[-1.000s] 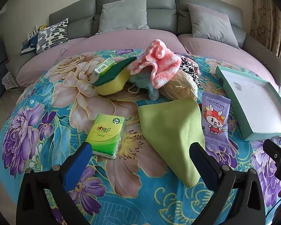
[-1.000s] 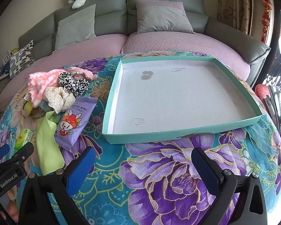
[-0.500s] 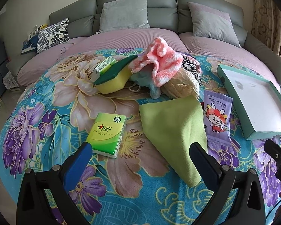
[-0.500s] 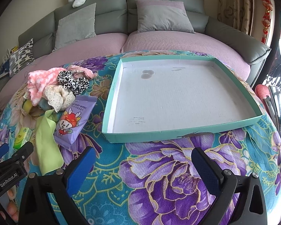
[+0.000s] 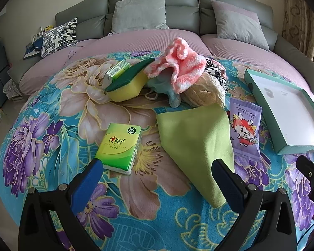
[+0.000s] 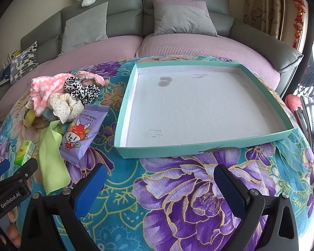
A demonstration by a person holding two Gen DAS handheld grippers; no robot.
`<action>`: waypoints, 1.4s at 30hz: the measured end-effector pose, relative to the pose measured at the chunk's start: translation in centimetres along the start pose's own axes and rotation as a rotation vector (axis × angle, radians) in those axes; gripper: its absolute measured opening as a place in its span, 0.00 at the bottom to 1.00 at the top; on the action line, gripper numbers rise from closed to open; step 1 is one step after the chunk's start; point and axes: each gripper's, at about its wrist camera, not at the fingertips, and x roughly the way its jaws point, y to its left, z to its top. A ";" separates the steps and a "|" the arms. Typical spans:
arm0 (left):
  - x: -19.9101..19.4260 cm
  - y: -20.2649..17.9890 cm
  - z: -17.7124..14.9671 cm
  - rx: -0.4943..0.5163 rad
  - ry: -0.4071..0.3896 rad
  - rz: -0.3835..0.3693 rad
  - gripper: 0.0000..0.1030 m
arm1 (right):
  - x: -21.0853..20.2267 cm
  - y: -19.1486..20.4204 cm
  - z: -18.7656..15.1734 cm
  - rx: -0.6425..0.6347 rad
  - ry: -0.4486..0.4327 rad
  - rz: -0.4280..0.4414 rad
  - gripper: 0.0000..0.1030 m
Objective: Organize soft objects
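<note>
A green cloth (image 5: pixel 196 140) lies on the floral table cover, with a green tissue pack (image 5: pixel 119 145) to its left and a purple baby-wipes pack (image 5: pixel 245 129) to its right. Behind them is a pile: a yellow-green sponge (image 5: pixel 127 85), a pink fluffy cloth (image 5: pixel 178 69), a cream scrunchie (image 5: pixel 205 93) and a leopard scrunchie (image 6: pixel 81 89). My left gripper (image 5: pixel 157 179) is open, above the near table, just short of the cloth and tissue pack. My right gripper (image 6: pixel 159 186) is open in front of the empty teal tray (image 6: pixel 198 146).
A grey and pink sofa (image 5: pixel 152 39) with cushions curves behind the table. A small green box (image 5: pixel 117 71) leans on the sponge. A phone (image 6: pixel 313 125) lies at the right table edge. The left gripper's body (image 6: pixel 10 188) shows in the right wrist view.
The left gripper has eased slightly forward and right; the cloth and wipes pack sit a little closer in its view. The right gripper has barely moved. Both stay open.
</note>
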 end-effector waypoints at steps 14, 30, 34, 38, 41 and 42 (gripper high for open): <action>0.0 0.0 0.0 0.001 -0.001 0.000 1.00 | 0.1 0.1 0.0 -0.007 0.006 -0.002 1.00; 0.0 0.1 0.0 0.001 -0.001 -0.001 1.00 | 0.3 0.2 -0.1 -0.019 0.015 -0.006 1.00; -0.1 0.1 0.0 0.001 -0.002 0.001 1.00 | 0.2 0.3 0.0 -0.028 0.014 -0.009 1.00; -0.6 0.4 0.6 0.001 -0.008 0.001 1.00 | -0.4 0.4 0.5 -0.029 -0.001 -0.011 1.00; -1.8 0.7 1.7 -0.016 -0.035 -0.007 1.00 | -1.6 0.7 1.6 -0.026 -0.031 0.002 1.00; -2.2 0.8 2.2 -0.022 -0.038 -0.013 1.00 | -2.1 0.8 2.0 -0.026 -0.043 0.010 1.00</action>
